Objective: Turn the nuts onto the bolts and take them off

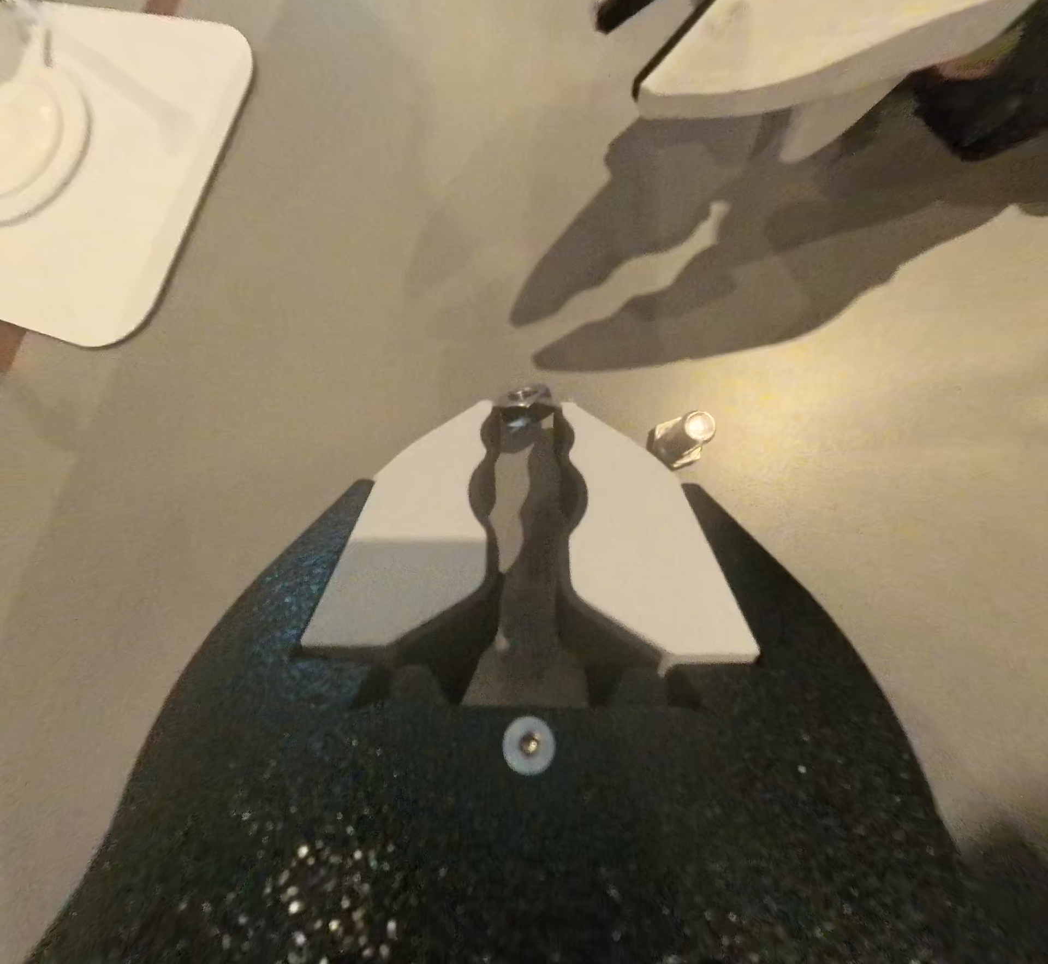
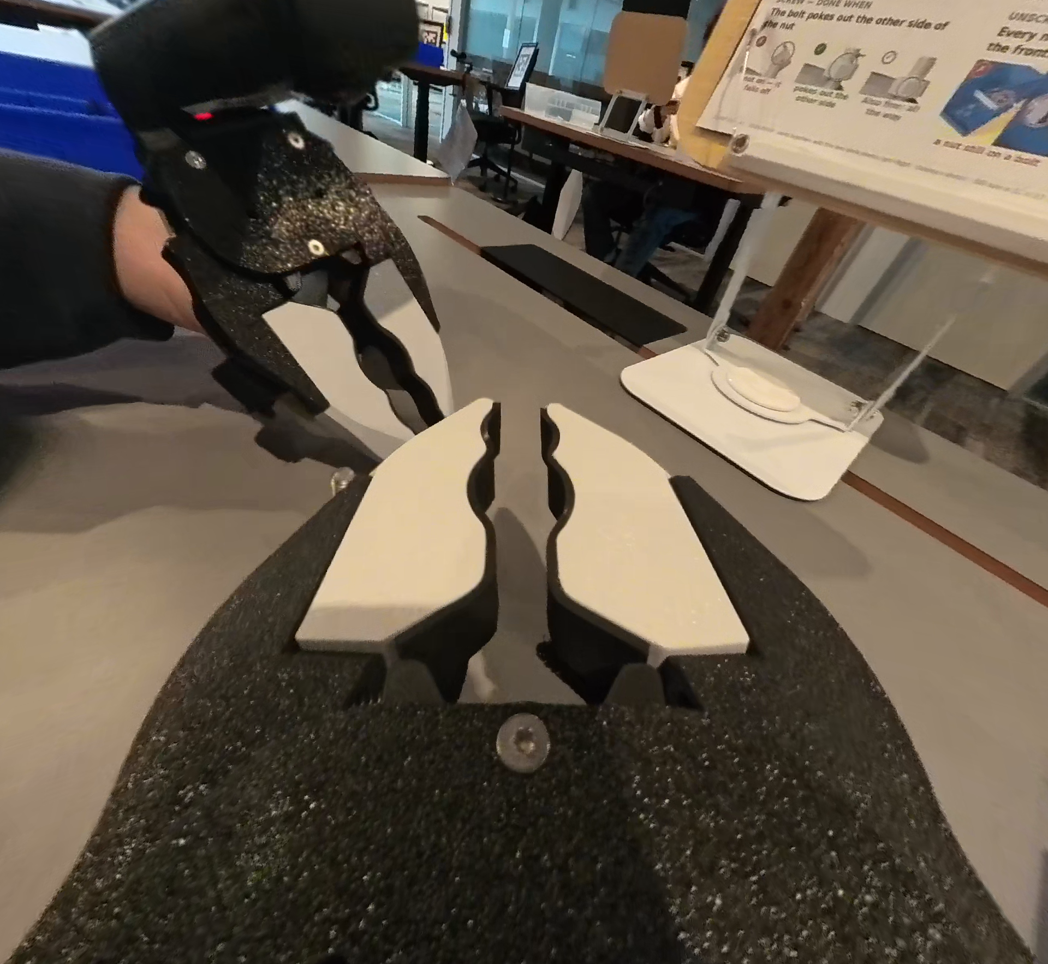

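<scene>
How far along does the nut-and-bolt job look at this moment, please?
Done: nothing visibly finished. No joined or separated pair can be confirmed. In hand: the left claw is shut on a small metal piece at its fingertips, low over the grey table; whether nut or bolt is unclear. Left: the second metal piece lies loose on the table beside it, and the right claw hangs open and empty.

The work surface is a grey table (image 1: 340, 426) with a matte top and a brown strip (image 2: 935, 517) along one seam. A white stand base (image 1: 130, 171) with rounded corners rests flat on it, with a clear upright panel (image 2: 822, 324) mounted on the base. A flat black mat (image 2: 578, 284) lies farther back. One small metal bolt (image 1: 683, 440) lies on its side on the bare tabletop, well apart from the base.
</scene>
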A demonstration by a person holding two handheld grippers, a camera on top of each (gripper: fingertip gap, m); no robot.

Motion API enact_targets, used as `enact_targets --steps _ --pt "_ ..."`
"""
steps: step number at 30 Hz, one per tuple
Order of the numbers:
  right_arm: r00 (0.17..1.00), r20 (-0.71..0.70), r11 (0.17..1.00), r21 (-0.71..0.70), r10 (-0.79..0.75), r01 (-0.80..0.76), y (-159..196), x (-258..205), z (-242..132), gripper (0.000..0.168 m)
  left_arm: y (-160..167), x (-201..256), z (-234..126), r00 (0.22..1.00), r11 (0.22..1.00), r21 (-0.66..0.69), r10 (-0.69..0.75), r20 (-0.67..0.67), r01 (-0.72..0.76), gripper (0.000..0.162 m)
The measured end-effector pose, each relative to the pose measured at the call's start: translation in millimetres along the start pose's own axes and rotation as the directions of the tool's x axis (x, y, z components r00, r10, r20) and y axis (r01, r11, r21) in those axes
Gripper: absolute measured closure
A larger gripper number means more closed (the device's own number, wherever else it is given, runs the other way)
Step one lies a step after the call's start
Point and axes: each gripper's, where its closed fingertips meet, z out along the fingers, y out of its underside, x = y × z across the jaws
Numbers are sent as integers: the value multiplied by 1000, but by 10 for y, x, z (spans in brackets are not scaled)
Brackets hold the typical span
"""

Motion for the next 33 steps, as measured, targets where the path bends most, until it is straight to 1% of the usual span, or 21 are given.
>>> enact_targets --steps 4,8,9,11,15,16,18,20,21,23,24,26,28,30,33 --pt "999 14 999 -31 -31 32 46 -47 30 155 26 60 49 999 1000 4 -15 -36 15 145" --pt "999 32 998 -53 -43 44 80 -85 53 155 98 54 62 999 999 -6 -37 -17 37 143" --pt "998 36 997 -58 -43 45 88 -93 59 155 100 45 48 999 999 2 -43 -8 43 140" --pt "998 46 997 -72 -39 42 107 -110 70 155 94 -4 2 998 998 31 -48 34 47 135" --pt "996 75 995 -93 -39 46 132 -162 86 155 152 -136 -180 983 998 57 -30 182 20 130" --pt "996 83 994 -96 -42 50 137 -178 89 156 157 -123 -230 980 997 71 -31 196 18 131" --pt "994 98 993 -101 -48 58 145 -204 97 156 124 -26 -313 983 991 130 -36 179 13 136" --pt "988 145 994 -89 -50 63 132 -280 94 154 57 130 -383 991 976 216 5 132 -34 141" --pt "979 200 996 -72 -46 61 111 -365 85 153 59 183 -403 992 971 232 27 126 -56 141" --pt "948 316 995 -83 -27 56 123 -541 68 153 116 168 -433 981 972 213 55 186 -95 140" --pt "940 339 992 -106 -27 67 155 -580 74 150 142 154 -450 973 973 200 72 221 -117 140" --pt "939 341 983 -154 -40 98 225 -609 106 146 161 170 -486 962 970 195 90 258 -143 139" --pt "934 355 972 -199 -50 128 291 -667 133 138 171 227 -502 966 971 200 80 247 -131 138" --pt "925 378 955 -263 -32 141 374 -732 158 136 186 287 -496 977 974 208 50 206 -94 135" --pt "927 370 936 -305 -53 176 448 -745 185 147 164 340 -512 988 967 251 4 152 -43 130"
